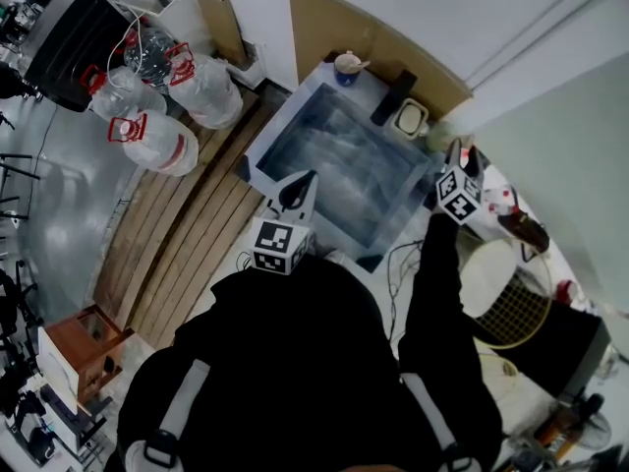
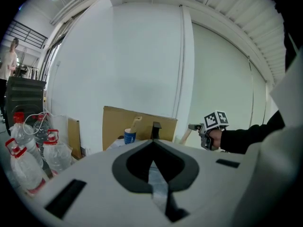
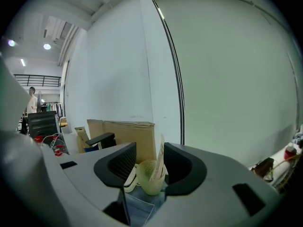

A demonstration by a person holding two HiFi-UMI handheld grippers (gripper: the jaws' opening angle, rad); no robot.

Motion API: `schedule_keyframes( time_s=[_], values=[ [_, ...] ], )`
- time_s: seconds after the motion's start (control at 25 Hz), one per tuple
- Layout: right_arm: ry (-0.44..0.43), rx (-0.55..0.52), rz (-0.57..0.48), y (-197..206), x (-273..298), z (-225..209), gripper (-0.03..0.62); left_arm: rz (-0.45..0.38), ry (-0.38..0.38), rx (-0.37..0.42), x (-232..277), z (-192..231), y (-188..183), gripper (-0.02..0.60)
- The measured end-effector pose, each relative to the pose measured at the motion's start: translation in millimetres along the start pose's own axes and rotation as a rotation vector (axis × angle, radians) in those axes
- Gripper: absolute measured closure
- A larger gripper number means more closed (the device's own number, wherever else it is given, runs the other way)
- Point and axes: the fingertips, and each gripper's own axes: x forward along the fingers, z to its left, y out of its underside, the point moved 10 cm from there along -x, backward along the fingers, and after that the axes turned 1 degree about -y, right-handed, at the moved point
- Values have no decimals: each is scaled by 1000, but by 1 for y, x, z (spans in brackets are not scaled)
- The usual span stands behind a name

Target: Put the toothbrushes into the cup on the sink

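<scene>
Toothbrush (image 3: 161, 160) stands in cup (image 3: 149, 179).
Right gripper (image 3: 148, 150) spread at the cup; left gripper (image 2: 152, 144) pressed together, empty, well left.

a makeshift lab: sink (image 1: 339, 165) amid cardboard (image 1: 334, 28), water jugs (image 1: 157, 141).

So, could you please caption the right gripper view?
Open right gripper facing a pale yellow-green cup with a pale toothbrush standing inside.
</scene>
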Motion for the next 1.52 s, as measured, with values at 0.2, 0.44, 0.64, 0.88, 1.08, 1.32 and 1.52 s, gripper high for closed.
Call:
schedule_keyframes(
  time_s=[0.2,0.44,0.64,0.88,1.08,1.32,1.52],
  values=[
    [-26,3,-59,-18,-20,7,431,-10,13,8,-1,-2,-2,580],
    [-106,-2,-105,-31,-51,23,433,-34,30,20,-2,-6,-5,580],
    [-171,17,-142,-40,-81,43,433,-57,38,42,-3,-6,-12,580],
    [-241,7,-164,-41,-116,64,455,-76,52,51,0,-7,-16,580],
    [-271,-12,-149,-31,-137,79,505,-88,55,61,5,-9,-19,580],
    [-316,-4,-146,-22,-154,96,576,-98,70,76,11,-11,-23,580],
    [-326,7,-109,-14,-164,107,591,-103,84,88,18,-15,-26,580]
  ],
)
